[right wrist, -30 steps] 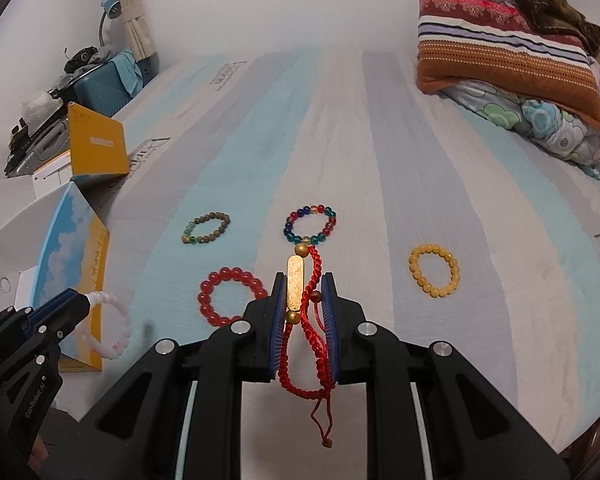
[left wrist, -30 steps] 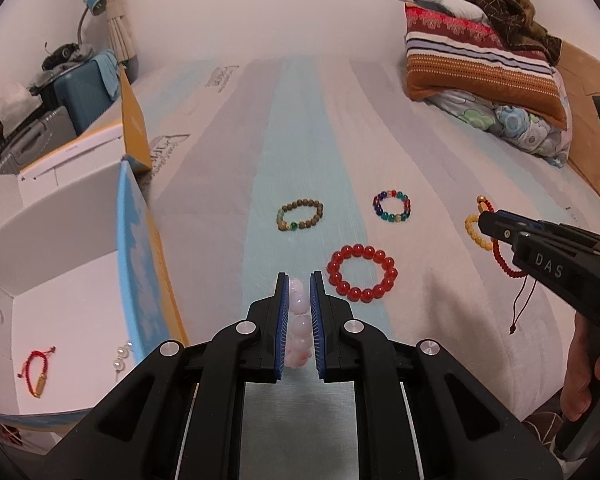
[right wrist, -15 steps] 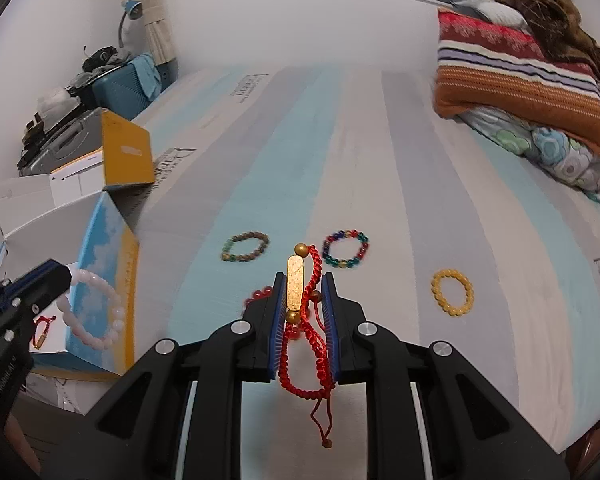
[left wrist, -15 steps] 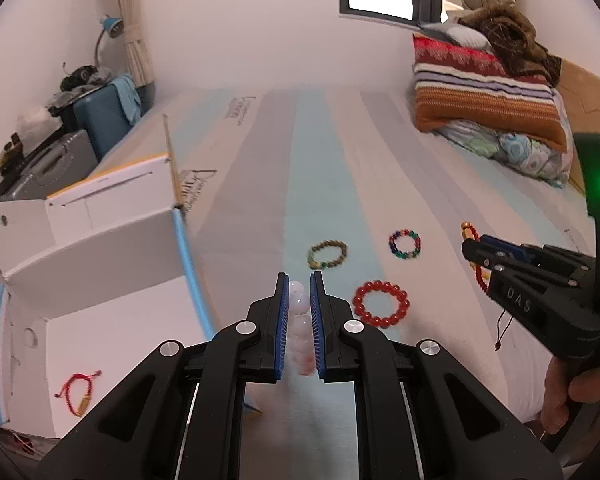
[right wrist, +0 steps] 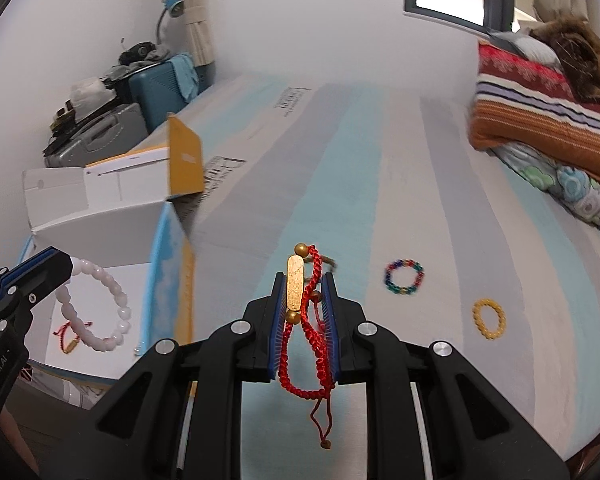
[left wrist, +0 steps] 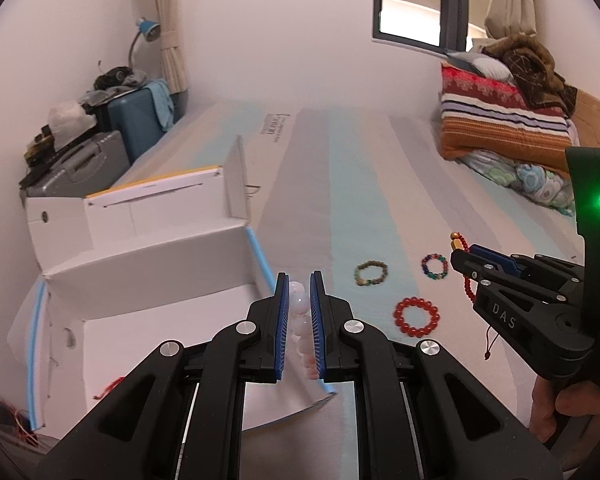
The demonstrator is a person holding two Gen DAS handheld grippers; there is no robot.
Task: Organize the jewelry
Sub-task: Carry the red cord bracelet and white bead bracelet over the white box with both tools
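My left gripper (left wrist: 299,280) is shut on a pale pink bead bracelet (left wrist: 300,320), which hangs over the open white box (left wrist: 148,276) in the right wrist view (right wrist: 100,312). My right gripper (right wrist: 302,280) is shut on a red cord bracelet with a gold bar (right wrist: 296,288), held above the striped bed (left wrist: 340,184). It shows at the right of the left wrist view (left wrist: 458,258). On the bed lie a red bead bracelet (left wrist: 416,317), a brown one (left wrist: 371,273), a multicolour one (left wrist: 435,266) and a yellow one (right wrist: 489,319).
A small red cord bracelet (right wrist: 70,334) lies on the box floor (right wrist: 60,312). The box has upright flaps, one orange (right wrist: 185,162). Suitcases (left wrist: 100,148) stand at the back left by the wall. Pillows and blankets (left wrist: 504,120) are stacked at the bed's right.
Both grippers have risen and swung left with their bracelets. The left one now holds the pink bracelet over the box instead of above the bed.
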